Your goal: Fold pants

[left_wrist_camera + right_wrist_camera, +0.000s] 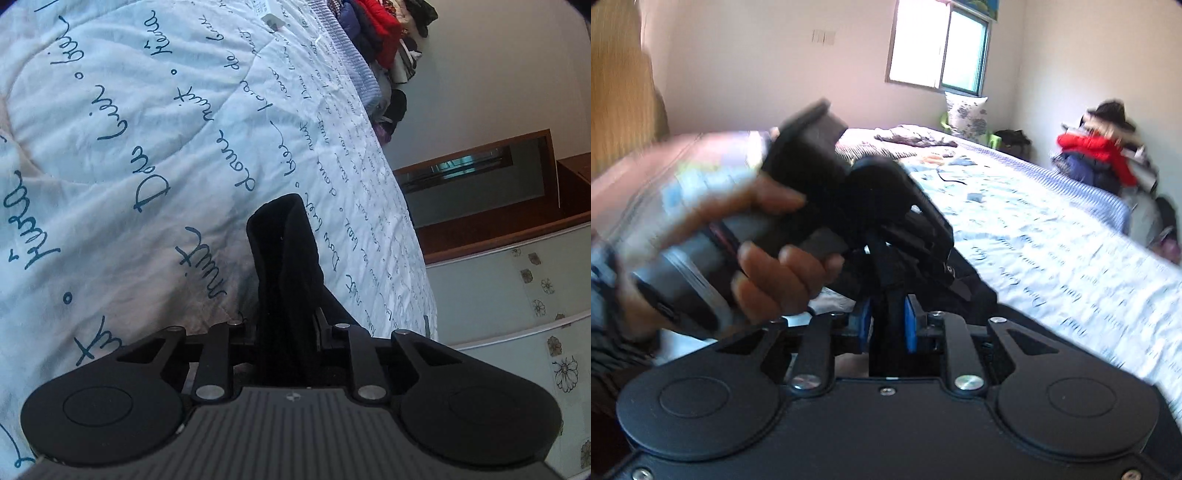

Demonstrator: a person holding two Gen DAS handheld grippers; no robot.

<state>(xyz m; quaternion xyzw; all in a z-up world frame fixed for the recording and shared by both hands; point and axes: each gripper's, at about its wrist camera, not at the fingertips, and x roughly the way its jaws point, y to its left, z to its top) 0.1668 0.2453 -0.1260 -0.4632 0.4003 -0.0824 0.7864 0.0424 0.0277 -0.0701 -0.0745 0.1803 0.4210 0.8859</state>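
Starting on the left, your left gripper (286, 325) has its fingers clamped on a strip of the black fabric pants (284, 251), which stands up between them as a folded band above the pale blue quilted bedspread (110, 110). That bedspread is printed with dark looping handwriting; "nuit" and "bien" can be made out, the rest is too slanted to read with certainty. A small white tag (267, 16) lies near its far end, its print too small to read. Further right, a heap of red, navy and dark clothes (376, 37) sits beyond the bed, then a brown wooden frame (517, 229) and a pale panel with flower drawings (546, 288). In your right wrist view, your left hand (783, 266) grips the other tool's dark handle, blurred by motion. Your right gripper (888, 325) has its blue pads (909, 325) pressed together on black cloth of the same pants, which runs up from there toward the left gripper. To the right stand a bright window (938, 48) and the clothes heap against the wall.
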